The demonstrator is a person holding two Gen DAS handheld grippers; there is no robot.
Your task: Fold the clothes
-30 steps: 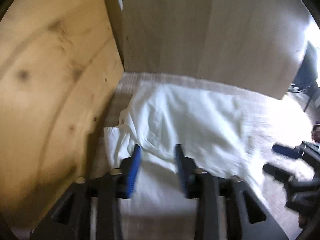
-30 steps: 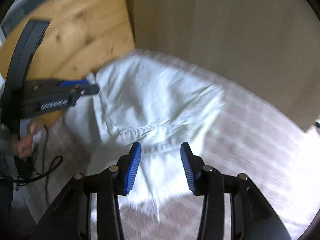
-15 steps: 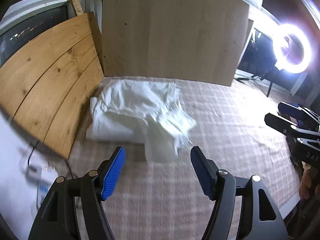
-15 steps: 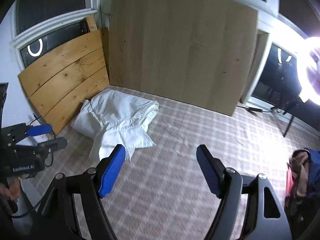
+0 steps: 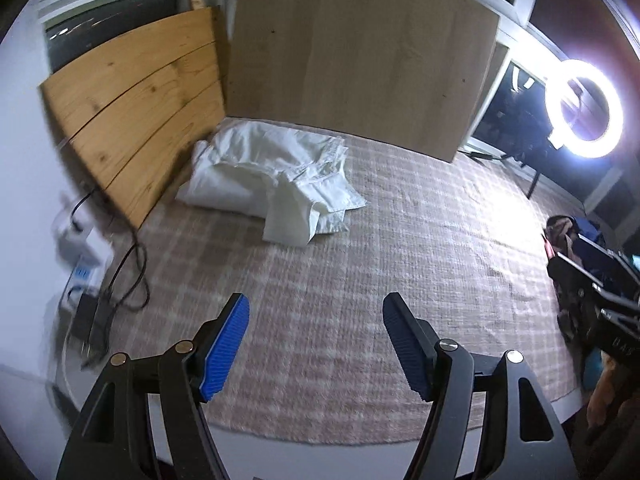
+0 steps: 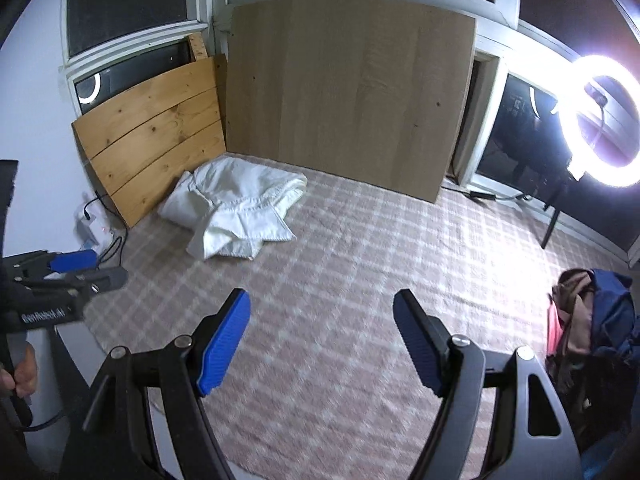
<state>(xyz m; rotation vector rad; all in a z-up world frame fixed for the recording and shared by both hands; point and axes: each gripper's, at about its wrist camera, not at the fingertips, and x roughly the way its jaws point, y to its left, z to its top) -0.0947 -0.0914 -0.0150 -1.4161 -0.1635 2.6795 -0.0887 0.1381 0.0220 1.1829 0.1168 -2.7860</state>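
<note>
A white garment (image 5: 272, 168) lies loosely folded on the checked rug, in the far corner where two wooden boards meet; the right wrist view shows the same garment (image 6: 236, 204). My left gripper (image 5: 315, 308) hangs well back from it above the rug, open, with nothing between its blue pads. My right gripper (image 6: 321, 300) is also open and empty, just as far from the garment. The left gripper (image 6: 80, 268) shows at the left edge of the right wrist view, and the right gripper (image 5: 580, 272) at the right edge of the left wrist view.
A pine slat board (image 5: 136, 120) and a large pale wooden panel (image 5: 360, 52) stand behind the garment. A lit ring light (image 6: 600, 120) stands at the right. A pile of dark clothes (image 6: 592, 320) lies at the rug's right side. A black cable (image 5: 128, 272) runs past the rug's left edge.
Both grippers have let go of the white garment, opened wide and pulled back and up from it. The garment now lies alone in the corner.
</note>
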